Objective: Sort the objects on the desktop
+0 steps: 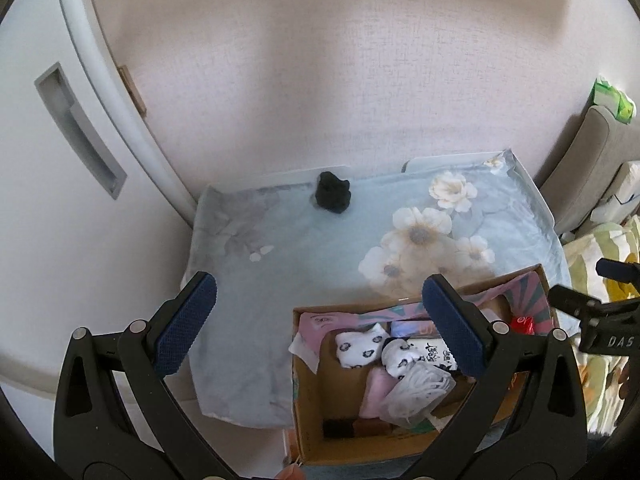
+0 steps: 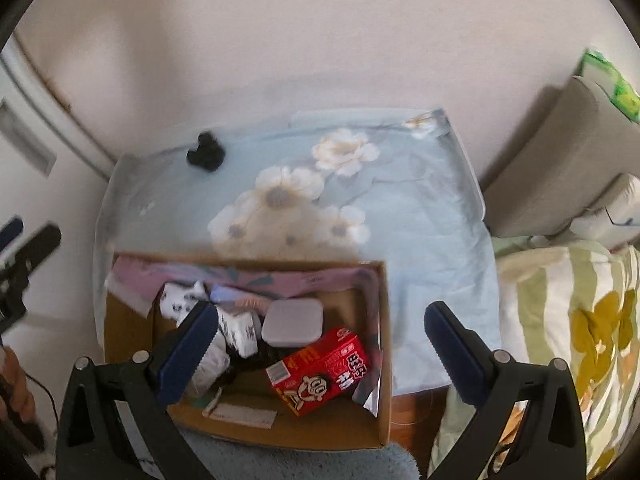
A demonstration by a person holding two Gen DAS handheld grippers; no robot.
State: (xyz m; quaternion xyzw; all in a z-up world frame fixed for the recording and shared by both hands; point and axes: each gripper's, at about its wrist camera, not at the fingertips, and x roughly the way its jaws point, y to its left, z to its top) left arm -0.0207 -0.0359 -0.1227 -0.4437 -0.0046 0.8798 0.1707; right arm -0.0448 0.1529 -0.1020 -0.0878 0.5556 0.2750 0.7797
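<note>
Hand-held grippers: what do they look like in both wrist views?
Both match. The left hand-held gripper and right hand-held gripper have black angular frames with triangular cut-outs, silver pivot pins, and dark blue textured fingertips. White letters "DAS" mark the right one's body in the left view. No sleeves visible.

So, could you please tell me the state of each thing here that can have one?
left gripper: open, empty, above the box's left side
right gripper: open, empty, above the box
cardboard box: open-topped, partly filled
red carton: inside the box, lying tilted
grey case: inside the box, lid shut
black item: alone on the floral cloth, outside the box
</note>
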